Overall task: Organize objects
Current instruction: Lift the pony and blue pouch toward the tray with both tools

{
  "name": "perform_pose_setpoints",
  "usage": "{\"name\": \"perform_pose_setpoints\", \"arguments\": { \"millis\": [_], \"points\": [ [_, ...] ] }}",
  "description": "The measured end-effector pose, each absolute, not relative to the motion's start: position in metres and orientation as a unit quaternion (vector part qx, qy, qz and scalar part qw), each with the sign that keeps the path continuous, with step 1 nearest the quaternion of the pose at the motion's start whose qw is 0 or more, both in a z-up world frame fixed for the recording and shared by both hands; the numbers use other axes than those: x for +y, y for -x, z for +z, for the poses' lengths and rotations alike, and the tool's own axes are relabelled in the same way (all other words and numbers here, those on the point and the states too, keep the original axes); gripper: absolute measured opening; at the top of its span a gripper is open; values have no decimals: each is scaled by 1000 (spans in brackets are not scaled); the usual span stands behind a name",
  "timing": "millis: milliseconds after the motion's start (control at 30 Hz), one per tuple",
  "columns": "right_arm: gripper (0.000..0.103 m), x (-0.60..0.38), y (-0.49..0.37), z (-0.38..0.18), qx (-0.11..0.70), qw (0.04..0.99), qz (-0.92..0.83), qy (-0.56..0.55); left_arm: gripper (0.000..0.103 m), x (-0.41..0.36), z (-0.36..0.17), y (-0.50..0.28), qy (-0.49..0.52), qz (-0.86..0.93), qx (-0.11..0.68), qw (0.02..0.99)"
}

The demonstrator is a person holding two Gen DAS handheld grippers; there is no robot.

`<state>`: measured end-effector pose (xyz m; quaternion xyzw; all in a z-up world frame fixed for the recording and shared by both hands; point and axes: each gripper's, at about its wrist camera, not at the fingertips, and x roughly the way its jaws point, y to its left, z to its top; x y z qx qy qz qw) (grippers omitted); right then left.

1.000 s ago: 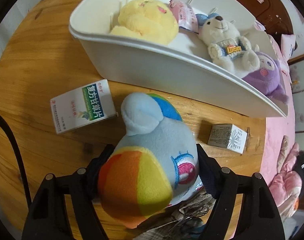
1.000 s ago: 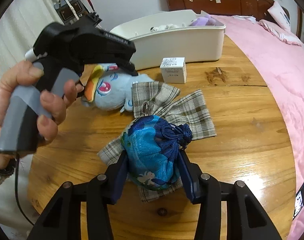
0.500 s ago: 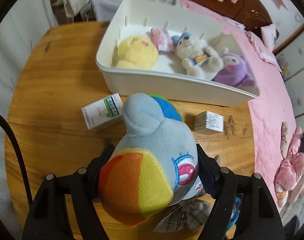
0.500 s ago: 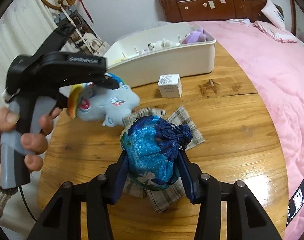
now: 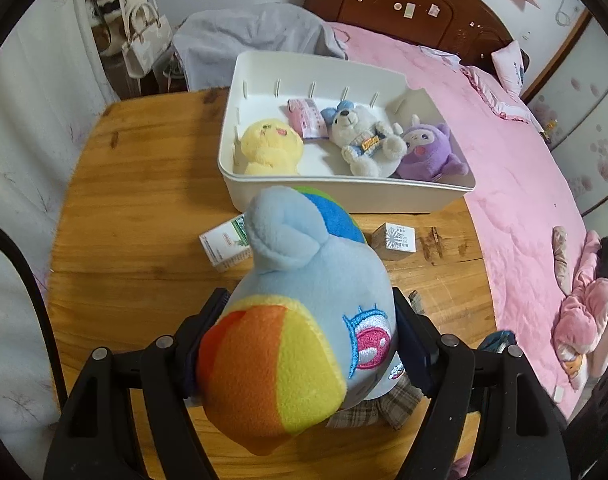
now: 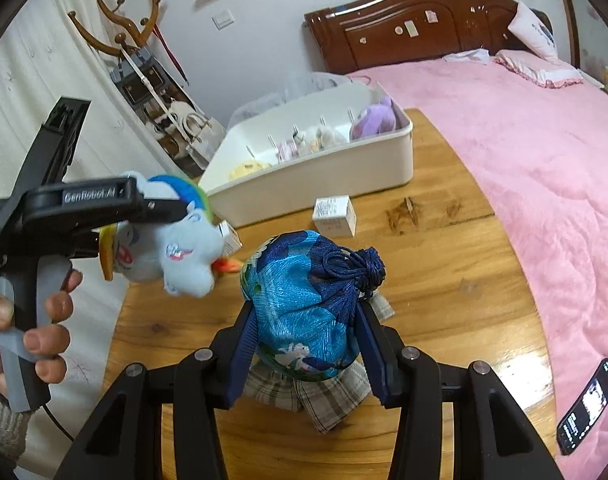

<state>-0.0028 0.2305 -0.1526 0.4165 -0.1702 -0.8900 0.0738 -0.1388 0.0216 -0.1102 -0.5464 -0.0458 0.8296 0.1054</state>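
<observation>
My left gripper (image 5: 308,340) is shut on a light blue plush pony (image 5: 304,312) with a rainbow mane and holds it high above the round wooden table (image 5: 143,208); the pony also shows in the right wrist view (image 6: 175,252). My right gripper (image 6: 304,332) is shut on a blue drawstring pouch (image 6: 308,316) and holds it above a plaid cloth (image 6: 324,400). A white bin (image 5: 344,196) at the table's far side holds a yellow plush (image 5: 269,146), a white bear (image 5: 364,140), a purple plush (image 5: 428,152) and a pink packet (image 5: 306,118).
A green-and-white medicine box (image 5: 223,242) and a small white box (image 5: 394,240) lie on the table in front of the bin. A phone (image 6: 588,408) lies on the pink bed (image 6: 524,152) to the right. A coat rack (image 6: 119,32) stands behind the table.
Both grippers have risen with their loads; the table and bin look farther away. The left gripper with the pony has lifted well above the table, and the pouch has cleared the plaid cloth.
</observation>
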Motion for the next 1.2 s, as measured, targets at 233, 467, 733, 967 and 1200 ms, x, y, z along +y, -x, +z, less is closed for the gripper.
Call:
{"name": "perform_pose_setpoints", "arguments": {
  "millis": [233, 467, 733, 967, 1200],
  "points": [
    [49, 233, 9, -124, -161, 70, -901, -396, 80, 23, -73, 138, 514, 850, -17, 114],
    [49, 233, 22, -83, -150, 67, -920, -356, 80, 30, -37, 146, 477, 872, 21, 107],
    [49, 230, 55, -37, -128, 51, -942, -307, 80, 43, 18, 170, 415, 904, 38, 91],
    [49, 228, 95, -1, -122, 34, -956, -264, 80, 50, 36, 209, 401, 912, 15, 81],
    [49, 226, 135, 9, -112, 15, -959, -259, 80, 57, 42, 235, 394, 916, 11, 71]
  ]
}}
